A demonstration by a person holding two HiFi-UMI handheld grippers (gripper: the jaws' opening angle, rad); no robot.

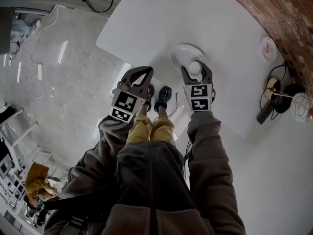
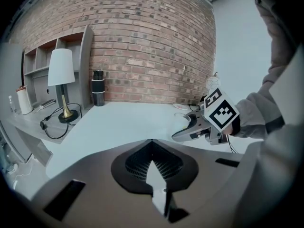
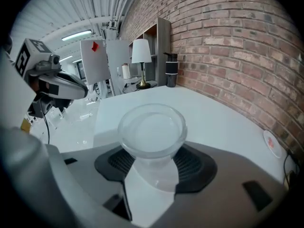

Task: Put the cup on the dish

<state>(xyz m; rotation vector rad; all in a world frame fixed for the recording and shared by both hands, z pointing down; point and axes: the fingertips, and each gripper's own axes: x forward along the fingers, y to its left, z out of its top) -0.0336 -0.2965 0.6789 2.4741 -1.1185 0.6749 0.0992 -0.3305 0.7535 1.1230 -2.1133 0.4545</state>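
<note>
A white dish (image 1: 184,52) lies on the white table (image 1: 215,18) near its front edge. A clear cup (image 1: 194,67) hangs over the dish's near rim, with my right gripper (image 1: 195,72) shut on it. In the right gripper view the cup (image 3: 152,132) stands upright between the dark pads (image 3: 197,165) and hides the dish. My left gripper (image 1: 145,72) is shut and holds nothing, left of the dish and off the table's edge. In its own view the left gripper (image 2: 152,163) shows only the table past its tips, and the right gripper (image 2: 187,129) is at the right.
A small white disc with a red mark (image 1: 268,48) lies by the brick wall. Cables and a dark device (image 1: 279,99) sit at the table's right. A lamp (image 2: 61,80) and a black flask (image 2: 98,88) stand at the far end. The person's legs and shoes (image 1: 164,99) are below the table edge.
</note>
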